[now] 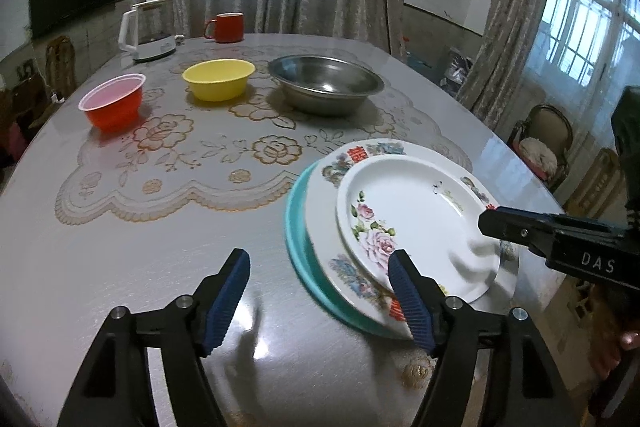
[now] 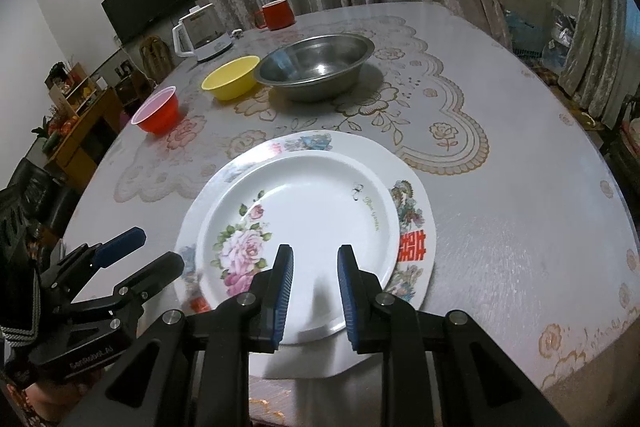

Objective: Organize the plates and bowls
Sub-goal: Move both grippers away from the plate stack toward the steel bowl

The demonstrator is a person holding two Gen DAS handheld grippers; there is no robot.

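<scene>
A white rose plate lies on top of a larger patterned plate, which sits on a teal plate at the table's near edge. My right gripper is open, its fingers just above the rose plate's near rim, holding nothing. My left gripper is open and empty, left of the stack, its right finger over the stack's edge. A red bowl, a yellow bowl and a steel bowl stand in a row farther back.
A white kettle and a red mug stand at the far edge. A lace mat covers the middle of the round table. Chairs and curtains surround the table.
</scene>
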